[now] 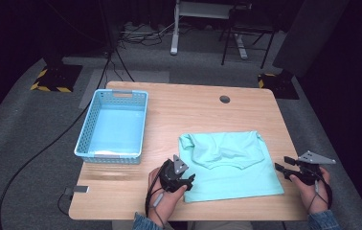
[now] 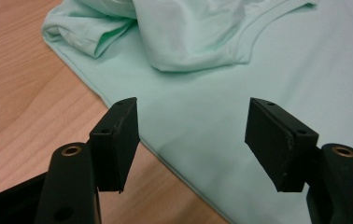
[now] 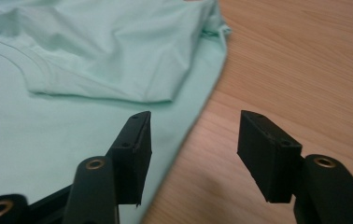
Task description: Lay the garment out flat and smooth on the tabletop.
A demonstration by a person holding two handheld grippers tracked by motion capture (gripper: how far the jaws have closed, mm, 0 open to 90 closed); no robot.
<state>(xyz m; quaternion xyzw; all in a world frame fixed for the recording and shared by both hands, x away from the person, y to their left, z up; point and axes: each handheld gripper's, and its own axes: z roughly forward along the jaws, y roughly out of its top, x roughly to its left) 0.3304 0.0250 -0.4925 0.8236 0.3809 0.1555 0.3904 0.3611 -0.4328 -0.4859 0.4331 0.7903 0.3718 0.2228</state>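
A light blue plastic basket (image 1: 113, 125) with perforated walls stands on the left part of the wooden table (image 1: 179, 108), with nothing visible inside it. A round grey cable hole (image 1: 224, 99) is in the tabletop near the far edge. A small grey object (image 1: 80, 189) lies at the near left corner of the table. Black cables (image 1: 50, 143) run over the grey carpet (image 1: 21, 124) on the left. Behind the table, a white desk leg (image 1: 174, 33) stands, and black-yellow striped bases (image 1: 50, 86) sit on the floor.

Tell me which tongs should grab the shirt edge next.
Left, probably. The left tongs stand open straddling the shirt edge, cloth between the jaws. The right tongs are open mostly over bare table beside the edge.
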